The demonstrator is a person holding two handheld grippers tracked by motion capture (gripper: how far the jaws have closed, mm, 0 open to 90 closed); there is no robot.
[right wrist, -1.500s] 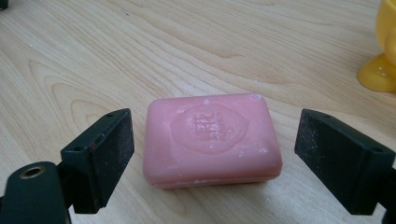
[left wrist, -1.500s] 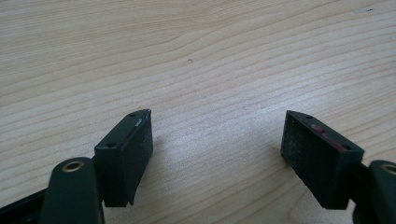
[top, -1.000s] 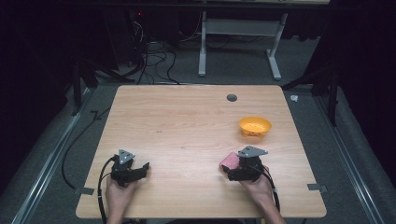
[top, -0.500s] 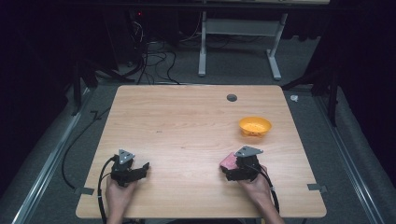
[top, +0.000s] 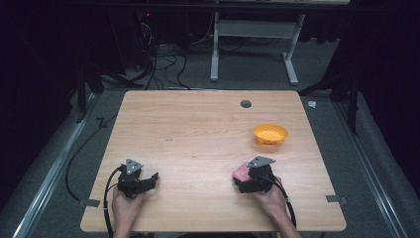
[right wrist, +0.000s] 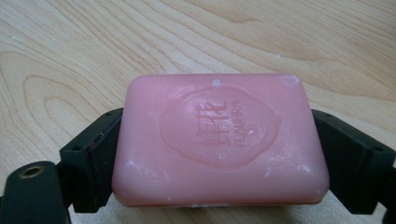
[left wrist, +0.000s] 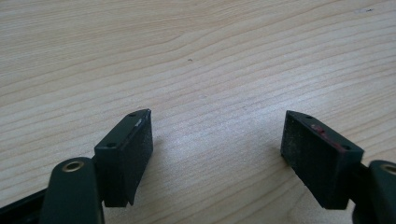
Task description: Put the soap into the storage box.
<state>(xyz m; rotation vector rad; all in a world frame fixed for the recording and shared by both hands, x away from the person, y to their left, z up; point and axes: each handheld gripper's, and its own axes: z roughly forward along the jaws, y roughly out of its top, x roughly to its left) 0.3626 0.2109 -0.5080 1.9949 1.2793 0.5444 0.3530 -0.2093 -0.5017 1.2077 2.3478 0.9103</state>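
High view: the right hand-held gripper (top: 246, 176) sat low at the near right of the surface (top: 198, 134), with a pink bar of soap (top: 241, 172) at its tip. An orange bowl (top: 270, 134) stood farther back and to the right, well apart from the soap. The left hand-held gripper (top: 148, 179) rested at the near left, away from both.

Left gripper view: its jaws stood spread wide over bare wood, nothing between them.

Right gripper view: the jaws pinched the soap (right wrist: 219, 140) by its two short ends, stamped face up. The bar sat low over the wood; whether it touched could not be told.

Judgement: the grasp step looked complete and the carry not yet begun. The bowl was the likely target. The next move called for a lift clear of the wood, then travel back and right to above the bowl, keeping the pinch firm since soap could slip.
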